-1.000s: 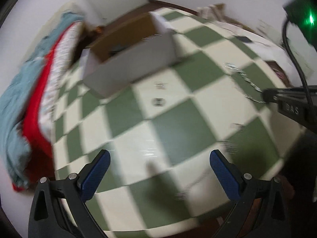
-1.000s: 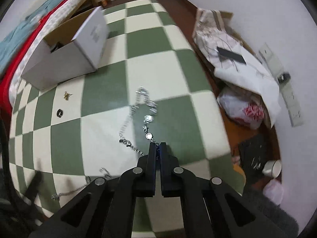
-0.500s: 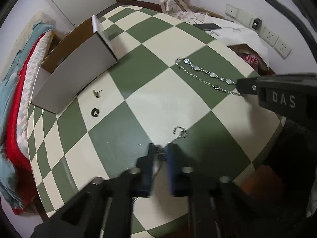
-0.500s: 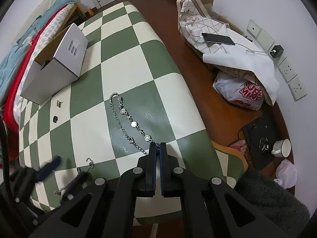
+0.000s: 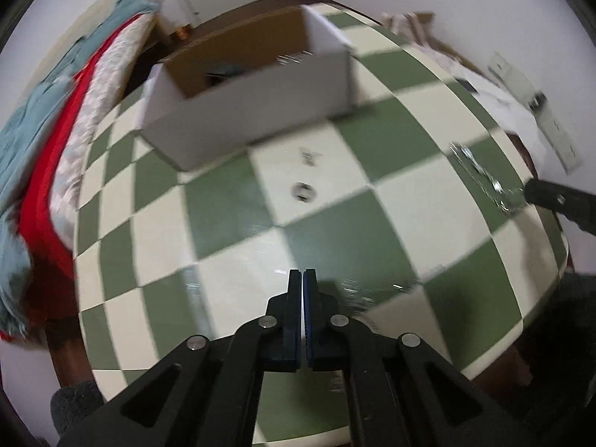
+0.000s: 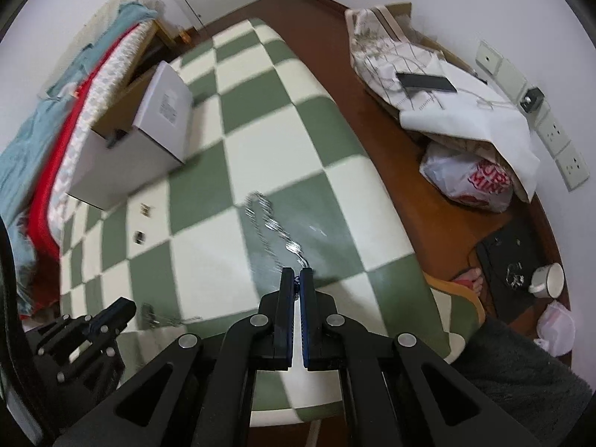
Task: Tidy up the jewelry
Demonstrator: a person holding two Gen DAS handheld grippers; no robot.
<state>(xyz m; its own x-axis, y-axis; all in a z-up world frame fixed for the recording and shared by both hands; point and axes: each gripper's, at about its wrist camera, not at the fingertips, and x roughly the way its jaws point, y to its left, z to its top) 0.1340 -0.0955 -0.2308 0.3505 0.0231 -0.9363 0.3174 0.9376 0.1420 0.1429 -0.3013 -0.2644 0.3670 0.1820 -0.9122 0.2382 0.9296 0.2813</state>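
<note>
A silver disc necklace (image 6: 269, 223) lies on the green-and-cream checked table (image 6: 260, 123). My right gripper (image 6: 297, 273) is shut on its near end; the left wrist view shows that gripper (image 5: 551, 197) and the necklace (image 5: 480, 175) at the right. My left gripper (image 5: 301, 277) is shut too. A thin chain (image 5: 372, 290) trails blurred to the right of its tips, its end hidden between the pads. In the right wrist view this gripper (image 6: 124, 307) and chain (image 6: 167, 318) are at the lower left. An open white box (image 5: 253, 111) stands behind a small earring (image 5: 309, 156) and a ring (image 5: 303, 192).
A bed with red and blue blankets (image 6: 44, 141) runs along the table's left side. Right of the table edge, the brown floor holds a plastic bag (image 6: 473, 182), a phone on white cloth (image 6: 426, 82), a mug (image 6: 547, 279) and a person's foot (image 6: 473, 279).
The left jaws went from wide open to shut at the thin chain, and the left view swung towards the box. The right gripper kept hold of the necklace and rose slightly.
</note>
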